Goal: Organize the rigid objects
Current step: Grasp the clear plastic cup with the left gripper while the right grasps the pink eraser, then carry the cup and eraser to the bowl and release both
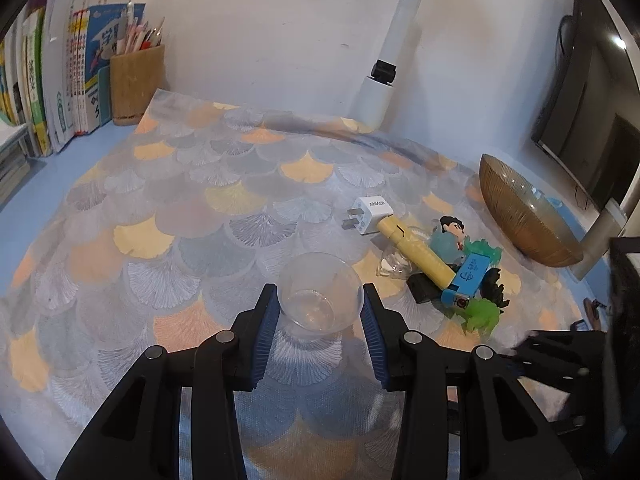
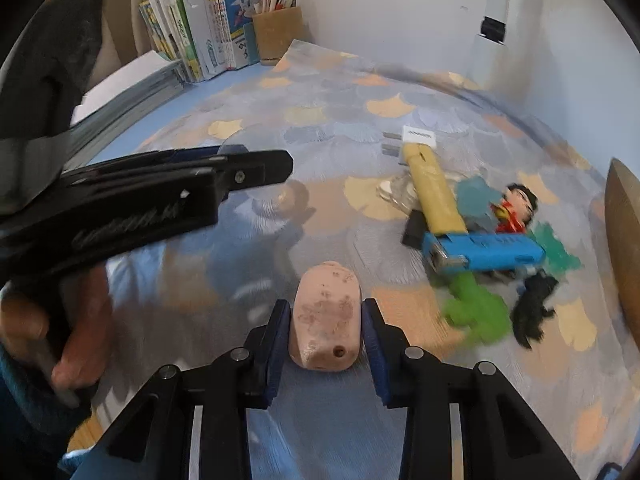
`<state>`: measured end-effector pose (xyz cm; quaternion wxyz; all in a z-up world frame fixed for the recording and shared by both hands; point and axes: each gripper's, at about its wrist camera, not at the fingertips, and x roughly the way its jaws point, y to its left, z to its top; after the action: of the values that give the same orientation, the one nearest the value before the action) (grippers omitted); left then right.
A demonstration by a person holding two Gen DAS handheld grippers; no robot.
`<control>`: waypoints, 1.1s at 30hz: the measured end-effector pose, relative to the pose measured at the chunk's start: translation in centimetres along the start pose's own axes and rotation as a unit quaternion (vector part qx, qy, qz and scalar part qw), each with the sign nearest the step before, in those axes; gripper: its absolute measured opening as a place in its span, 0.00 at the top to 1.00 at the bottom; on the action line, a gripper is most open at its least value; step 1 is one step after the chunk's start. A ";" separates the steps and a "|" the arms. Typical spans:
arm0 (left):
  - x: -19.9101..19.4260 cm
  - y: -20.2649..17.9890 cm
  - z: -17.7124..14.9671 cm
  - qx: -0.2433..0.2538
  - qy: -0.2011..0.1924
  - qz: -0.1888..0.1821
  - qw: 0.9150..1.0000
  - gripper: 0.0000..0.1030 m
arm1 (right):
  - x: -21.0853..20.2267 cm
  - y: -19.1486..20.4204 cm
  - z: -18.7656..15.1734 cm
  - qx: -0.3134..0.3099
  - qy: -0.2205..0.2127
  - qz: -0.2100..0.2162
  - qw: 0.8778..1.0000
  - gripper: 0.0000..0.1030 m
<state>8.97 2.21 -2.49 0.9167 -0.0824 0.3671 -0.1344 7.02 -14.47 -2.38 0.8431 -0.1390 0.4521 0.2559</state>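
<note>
A: What do the two cameras show, going left to right?

B: The left gripper [image 1: 320,304] has its fingers [image 1: 269,312] closed against a clear plastic cup [image 1: 320,292], which stands upright on the patterned surface [image 1: 168,208], to the left of the toy pile. The right gripper [image 2: 325,320] has its fingers [image 2: 280,332] pressed on both sides of a pale pink block [image 2: 326,316], also left of the pile; whether the block is lifted or resting I cannot tell.

A: And the pile?

B: It is a jumble touching one another: a white charger [image 1: 370,214], a yellow tube [image 1: 420,254], a blue lighter [image 1: 466,280], a small figurine [image 1: 452,228], green and black toy creatures, and a clear item underneath.

A: Where would they go?

B: Probably the brown bowl [image 1: 524,216], right of the pile. Only a sliver of its inside shows, so its contents are unclear.

A: How far along is it?

B: I judge it early: two items are gripped, and the pile is unsorted.
</note>
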 end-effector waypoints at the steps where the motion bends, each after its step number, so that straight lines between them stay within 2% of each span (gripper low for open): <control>1: 0.0 -0.1 0.0 0.003 0.001 0.002 1.000 0.63 | -0.7 -0.1 -0.6 -0.008 -0.005 0.006 1.000 0.66; 6: 0.4 -1.1 -0.2 0.028 0.011 0.023 0.999 0.63 | -4.5 -1.2 -4.3 -0.020 -0.024 -0.021 0.999 0.66; 8: 0.3 -1.6 -0.4 0.029 0.014 0.034 0.999 0.63 | -5.6 -2.3 -5.9 -0.013 -0.020 -0.034 0.999 0.66; 12: 0.1 -3.8 -1.5 0.023 0.026 0.006 0.999 0.63 | -6.4 -4.5 -8.1 0.006 -0.005 -0.046 0.999 0.66; 16: 0.2 -6.3 -2.3 0.067 0.023 0.029 0.997 0.63 | -6.2 -5.8 -9.2 0.017 0.013 -0.053 0.998 0.66; 17: 0.2 -6.5 -2.4 0.075 0.022 0.036 0.996 0.63 | -6.4 -6.1 -9.3 0.023 0.009 -0.043 0.999 0.63; 18: 0.2 -6.8 -2.6 0.085 0.021 0.046 0.995 0.63 | -6.5 -6.1 -9.4 0.026 0.008 -0.035 0.999 0.56; 20: 0.1 -7.0 -2.7 0.089 0.021 0.048 0.995 0.63 | -6.4 -5.7 -9.5 0.018 0.007 -0.032 0.999 0.51; 23: 0.0 -6.6 -2.6 0.078 0.022 0.045 0.996 0.63 | -6.4 -4.8 -9.8 0.003 -0.010 -0.053 0.999 0.51; 27: 0.1 -6.4 -2.5 0.072 0.022 0.045 0.996 0.63 | -6.3 -4.1 -10.3 0.023 -0.042 -0.036 0.998 0.64; 28: 0.1 -6.5 -2.5 0.075 0.022 0.046 0.996 0.63 | -6.2 -3.7 -10.2 0.018 -0.043 -0.041 0.998 0.67; 33: -0.1 -7.1 -2.6 0.088 0.016 0.060 0.994 0.63 | -6.7 -1.4 -10.2 -0.036 -0.035 -0.066 0.996 0.67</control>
<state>5.82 -4.64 -2.50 0.9207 0.0233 0.3731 -0.1124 -2.34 -22.41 -2.46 0.8681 -0.1901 0.4021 0.2204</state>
